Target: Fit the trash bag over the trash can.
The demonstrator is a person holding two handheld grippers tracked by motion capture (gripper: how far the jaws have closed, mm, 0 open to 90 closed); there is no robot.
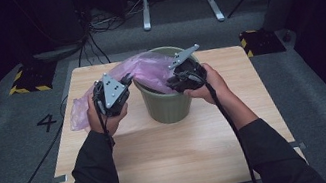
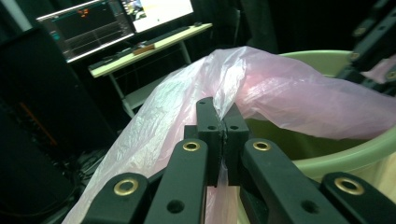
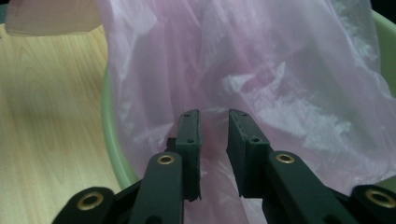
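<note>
Spreading across the middle of the high view, the wooden table (image 1: 172, 156) carries a green bin (image 1: 168, 105) that stands upright toward its far half. A thin pink plastic bag (image 1: 147, 69) lies draped over the bin's rim, one part sagging into the mouth and another part trailing off to the left, where it rests on the tabletop beside the bin.

The person's forearms in dark sleeves come in from the bottom edge, one to each side of the bin. The left gripper (image 1: 124, 81) is held just left of the bin, at rim height, with a grey three-cornered plate on top. In the left gripper view its jaws are pressed together on a fold of the bag (image 2: 280, 98), and the film bunches up where it passes between them; the green rim (image 2: 327, 158) curves by on the right, and a desk with lit monitors (image 2: 93, 23) stands in the dark background.

The right gripper (image 1: 172, 82) sits over the bin's right rim, tilted down into the opening. In the right gripper view its jaws stand a narrow gap apart, with pink film (image 3: 261, 70) right in front of them and in the gap; nothing is clamped. The bin wall (image 3: 112, 149) and the table (image 3: 46, 116) show to the left.
</note>
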